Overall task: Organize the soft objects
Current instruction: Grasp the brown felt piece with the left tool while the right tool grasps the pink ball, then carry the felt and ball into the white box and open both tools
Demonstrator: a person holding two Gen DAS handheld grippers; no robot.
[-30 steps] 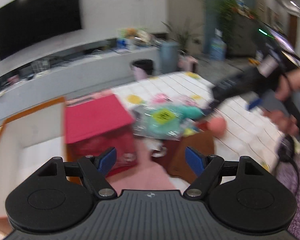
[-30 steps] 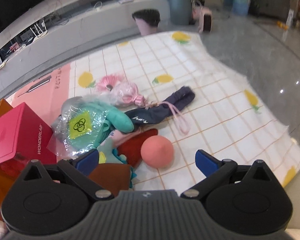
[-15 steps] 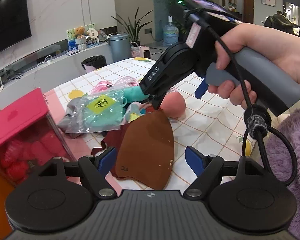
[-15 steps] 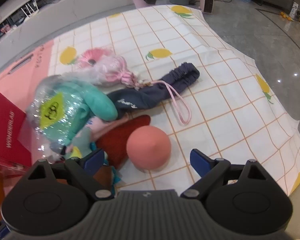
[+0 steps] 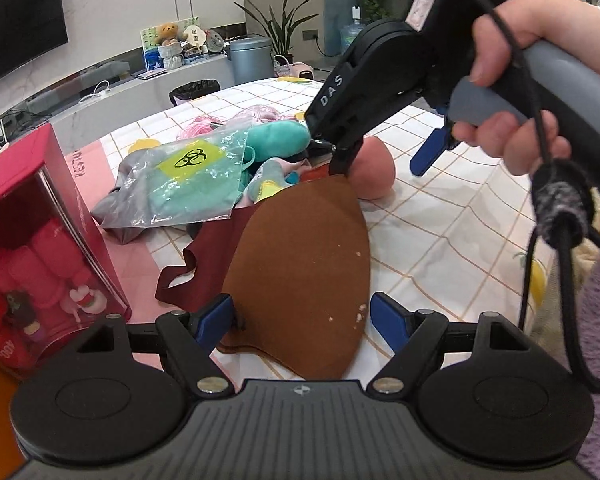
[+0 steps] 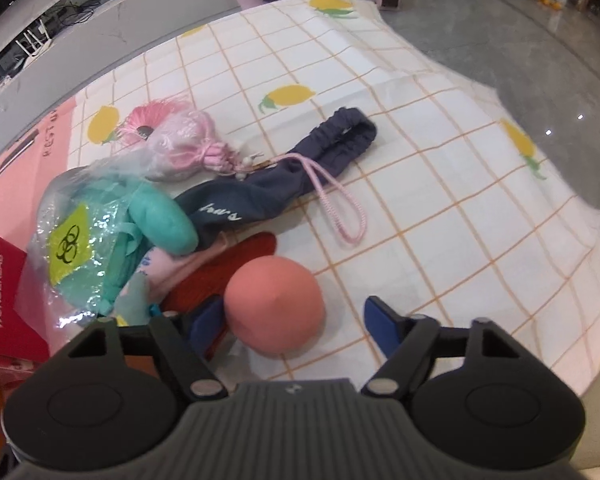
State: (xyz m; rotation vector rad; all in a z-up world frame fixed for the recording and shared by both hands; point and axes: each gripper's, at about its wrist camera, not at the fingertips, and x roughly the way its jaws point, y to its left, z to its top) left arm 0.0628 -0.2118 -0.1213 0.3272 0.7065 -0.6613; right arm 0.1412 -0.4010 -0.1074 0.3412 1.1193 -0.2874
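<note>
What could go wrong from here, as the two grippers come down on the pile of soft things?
The right gripper is closing around the pink ball; its left finger lies over the red cloth, so it may snag that too. A round ball might also squirt out across the lemon tablecloth. The left gripper, open over the brown leather piece, works close to the other tool, so they could collide.

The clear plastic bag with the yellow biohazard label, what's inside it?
Through the clear plastic bag a teal plush item shows, one rounded end poking out of the bag. The yellow label and glare on the plastic hide the rest, so other contents cannot be told.
</note>
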